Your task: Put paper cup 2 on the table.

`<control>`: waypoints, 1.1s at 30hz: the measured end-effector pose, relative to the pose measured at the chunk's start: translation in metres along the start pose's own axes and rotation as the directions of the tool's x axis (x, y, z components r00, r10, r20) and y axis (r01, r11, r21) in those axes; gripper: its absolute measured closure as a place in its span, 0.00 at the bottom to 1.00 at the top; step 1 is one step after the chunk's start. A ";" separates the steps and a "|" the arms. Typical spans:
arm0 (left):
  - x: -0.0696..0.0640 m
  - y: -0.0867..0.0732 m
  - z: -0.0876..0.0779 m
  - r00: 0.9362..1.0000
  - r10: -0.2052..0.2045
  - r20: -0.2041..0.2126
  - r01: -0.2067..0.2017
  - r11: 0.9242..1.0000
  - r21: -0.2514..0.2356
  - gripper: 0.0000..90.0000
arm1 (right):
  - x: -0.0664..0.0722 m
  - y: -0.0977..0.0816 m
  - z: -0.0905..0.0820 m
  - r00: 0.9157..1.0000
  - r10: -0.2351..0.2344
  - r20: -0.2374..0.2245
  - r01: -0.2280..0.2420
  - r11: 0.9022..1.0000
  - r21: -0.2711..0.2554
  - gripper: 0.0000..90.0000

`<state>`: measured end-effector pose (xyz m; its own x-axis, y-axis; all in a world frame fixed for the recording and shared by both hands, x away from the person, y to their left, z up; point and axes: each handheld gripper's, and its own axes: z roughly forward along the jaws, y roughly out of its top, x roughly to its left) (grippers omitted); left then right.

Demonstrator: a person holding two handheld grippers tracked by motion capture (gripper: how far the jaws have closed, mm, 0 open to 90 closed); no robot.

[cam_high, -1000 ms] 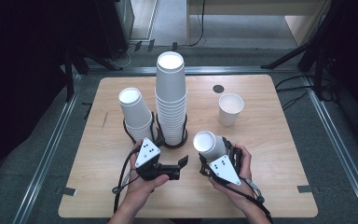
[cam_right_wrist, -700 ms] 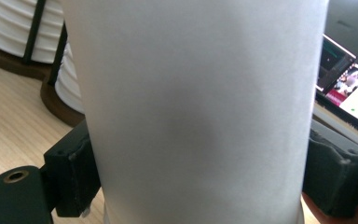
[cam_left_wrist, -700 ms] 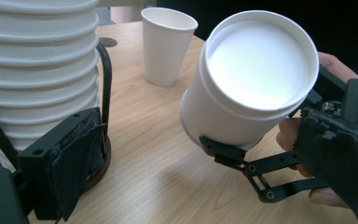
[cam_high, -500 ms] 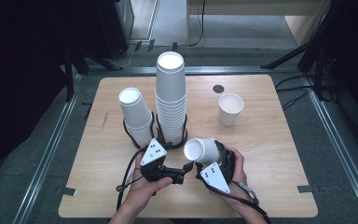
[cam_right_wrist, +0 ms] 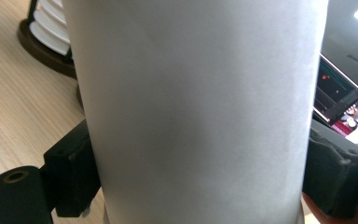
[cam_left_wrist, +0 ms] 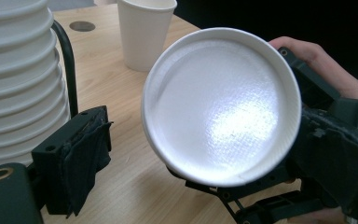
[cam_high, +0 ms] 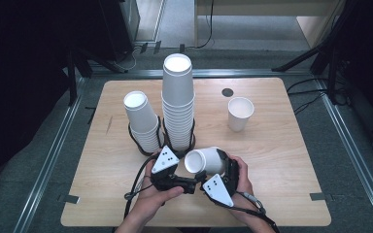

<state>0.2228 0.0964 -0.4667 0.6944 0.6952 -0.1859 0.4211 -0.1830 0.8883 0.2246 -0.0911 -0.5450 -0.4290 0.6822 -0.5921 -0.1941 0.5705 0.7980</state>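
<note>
High view: your right gripper (cam_high: 212, 167) clamps the tipped cup (cam_high: 203, 160), bottom facing nine o'clock; your left gripper (cam_high: 190, 183), jaws narrowing, grips nothing.

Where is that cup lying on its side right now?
In the high view, the tipped cup is near the table's front edge, clamped in the right gripper, just in front of the tall stack.

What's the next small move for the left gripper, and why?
Probably ease the left gripper onto the cup base. The right gripper clamps the cup sideways, base facing left; the left jaws have just been closing, nothing between them yet.
</note>
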 end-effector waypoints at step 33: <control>0.000 -0.001 0.002 0.999 -0.032 0.022 0.031 0.998 0.047 0.24 | 0.013 0.008 -0.003 0.997 -0.077 -0.008 0.077 0.995 -0.064 0.10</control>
<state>0.2235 0.0957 -0.4687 0.6932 0.6853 -0.2230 0.4690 -0.1940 0.8616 0.2145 -0.0793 -0.5463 -0.4198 0.6322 -0.6512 -0.2823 0.5909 0.7557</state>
